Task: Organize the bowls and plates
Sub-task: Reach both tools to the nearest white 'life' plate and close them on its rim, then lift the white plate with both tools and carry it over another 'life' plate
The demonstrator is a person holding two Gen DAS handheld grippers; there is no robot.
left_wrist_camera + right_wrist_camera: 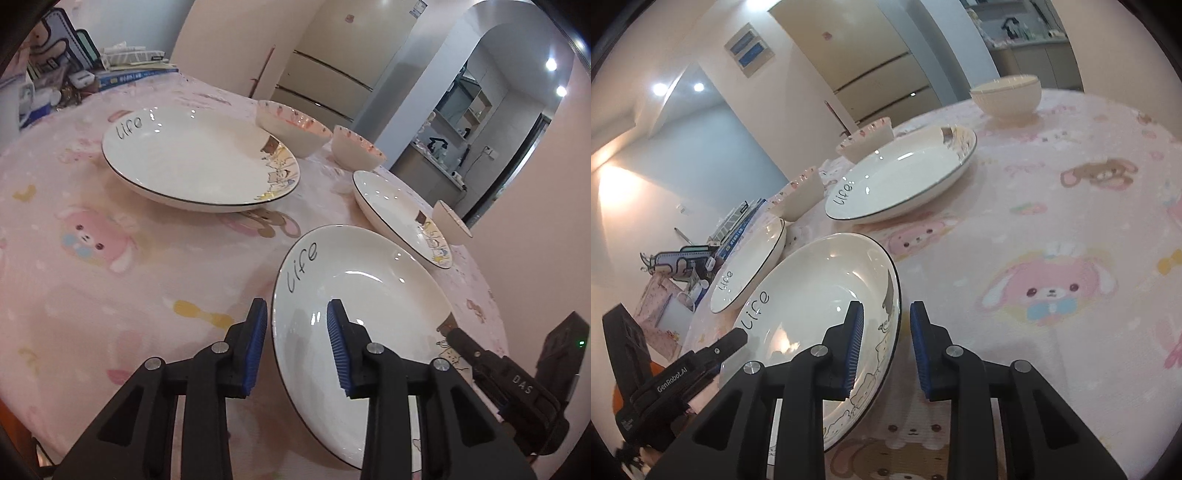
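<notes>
Left wrist: left gripper (297, 347) and right gripper (886, 347) agape astride opposite rims of nearest plate (369, 314), unclamped; uneven closing likely to tip or skid it.

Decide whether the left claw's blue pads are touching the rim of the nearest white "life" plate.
Apart. In the left wrist view the left claw straddles the white "life" plate's rim, with a gap visible beside each pad.

near plate's (369, 295) lower rim hidden behind left gripper's fingers (341, 343).
</notes>
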